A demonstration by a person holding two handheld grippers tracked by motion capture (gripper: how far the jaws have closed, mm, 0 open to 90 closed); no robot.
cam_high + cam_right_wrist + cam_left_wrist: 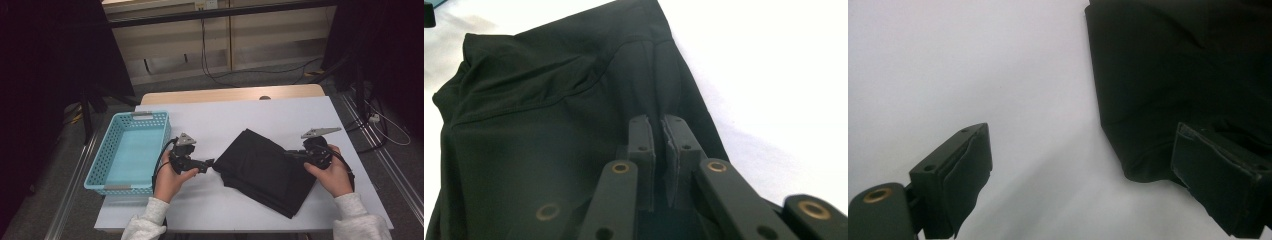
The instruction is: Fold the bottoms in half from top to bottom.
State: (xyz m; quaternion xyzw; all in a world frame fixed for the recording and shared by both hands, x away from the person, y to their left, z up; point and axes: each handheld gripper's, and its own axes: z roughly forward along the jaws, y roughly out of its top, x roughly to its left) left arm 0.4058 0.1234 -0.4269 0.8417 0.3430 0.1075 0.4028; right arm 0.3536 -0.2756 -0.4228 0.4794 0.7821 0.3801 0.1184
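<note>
White table, black cloth between fingers

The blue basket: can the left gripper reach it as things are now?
Probably yes. The left gripper is open, holds nothing, and only bare table lies between it and the blue basket beside that hand.

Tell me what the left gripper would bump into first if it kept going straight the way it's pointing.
Most likely the folded black cloth: the left gripper points at its near corner with open jaws, one jaw already beside the edge in the left gripper view. Whether it touches yet is unclear.
</note>
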